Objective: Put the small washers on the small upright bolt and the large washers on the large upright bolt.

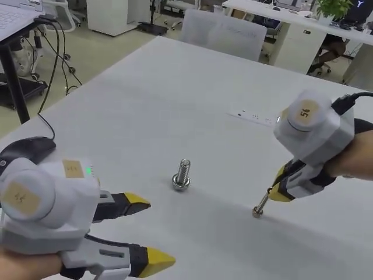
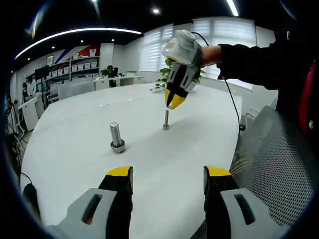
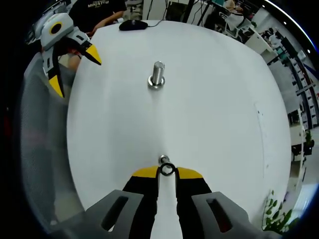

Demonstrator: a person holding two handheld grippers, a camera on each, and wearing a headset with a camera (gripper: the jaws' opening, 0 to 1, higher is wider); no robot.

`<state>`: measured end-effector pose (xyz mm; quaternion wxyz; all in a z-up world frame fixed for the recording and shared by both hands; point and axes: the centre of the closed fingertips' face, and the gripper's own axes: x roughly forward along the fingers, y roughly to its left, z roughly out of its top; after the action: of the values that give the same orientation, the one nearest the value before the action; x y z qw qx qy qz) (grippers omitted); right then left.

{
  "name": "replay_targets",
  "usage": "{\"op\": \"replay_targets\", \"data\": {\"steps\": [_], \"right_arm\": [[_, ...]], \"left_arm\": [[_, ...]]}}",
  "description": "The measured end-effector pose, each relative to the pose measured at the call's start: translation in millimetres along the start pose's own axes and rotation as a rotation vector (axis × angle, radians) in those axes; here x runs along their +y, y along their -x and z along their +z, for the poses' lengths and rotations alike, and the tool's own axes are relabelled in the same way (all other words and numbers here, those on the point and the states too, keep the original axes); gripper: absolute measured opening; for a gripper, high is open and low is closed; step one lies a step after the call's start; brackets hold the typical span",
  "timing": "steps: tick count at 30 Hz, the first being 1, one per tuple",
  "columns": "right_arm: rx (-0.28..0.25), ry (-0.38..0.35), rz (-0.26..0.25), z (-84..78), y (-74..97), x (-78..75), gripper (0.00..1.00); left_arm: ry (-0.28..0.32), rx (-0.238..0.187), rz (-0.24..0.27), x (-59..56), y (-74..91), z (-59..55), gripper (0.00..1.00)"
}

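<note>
White table [image 1: 175, 99] — right tongs [image 1: 279, 190] pinch small washer [image 3: 172, 170] just above small bolt [image 2: 166, 120].

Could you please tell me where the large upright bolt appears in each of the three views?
Head view: large upright bolt just below picture centre.
Left gripper view: the bolt left of centre, beyond the jaws.
Right gripper view: the bolt upper centre.
Shared landmark: small upright bolt beneath the right gripper and its small washer.
</note>
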<state>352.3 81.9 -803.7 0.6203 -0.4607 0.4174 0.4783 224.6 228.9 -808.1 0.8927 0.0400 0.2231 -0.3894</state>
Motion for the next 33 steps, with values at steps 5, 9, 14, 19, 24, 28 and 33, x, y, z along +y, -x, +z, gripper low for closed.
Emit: {"op": "replay_targets", "data": {"steps": [5, 9, 14, 19, 24, 28, 33], "right_arm": [[0.003, 0.0, 0.002, -0.6, -3.2, -3.1, 0.13], [0.007, 0.002, 0.007, -1.2, -5.2, -3.3, 0.13], [0.012, -0.001, 0.01, -3.1, -8.1, -4.7, 0.13], [0.018, -0.003, 0.017, -5.3, -11.1, -4.6, 0.13], [0.014, -0.004, 0.02, -4.6, -12.5, -4.8, 0.13], [0.013, -0.006, 0.022, -4.4, -14.0, -6.8, 0.13], [0.016, -0.007, 0.026, -5.4, -16.6, -7.0, 0.13]], "left_arm": [[0.0, 0.002, 0.001, 0.3, -1.0, 0.3, 0.56], [0.001, 0.004, 0.001, 0.5, -1.7, 0.2, 0.56], [0.002, 0.006, 0.0, 0.4, -2.2, -0.4, 0.56], [0.005, 0.007, 0.001, 0.4, -2.3, -0.6, 0.56], [0.007, 0.008, 0.002, 1.0, -2.7, -0.9, 0.56], [0.009, 0.008, 0.003, 1.6, -3.6, -1.1, 0.56], [0.009, 0.008, 0.004, 1.5, -4.4, -1.1, 0.56]]}}
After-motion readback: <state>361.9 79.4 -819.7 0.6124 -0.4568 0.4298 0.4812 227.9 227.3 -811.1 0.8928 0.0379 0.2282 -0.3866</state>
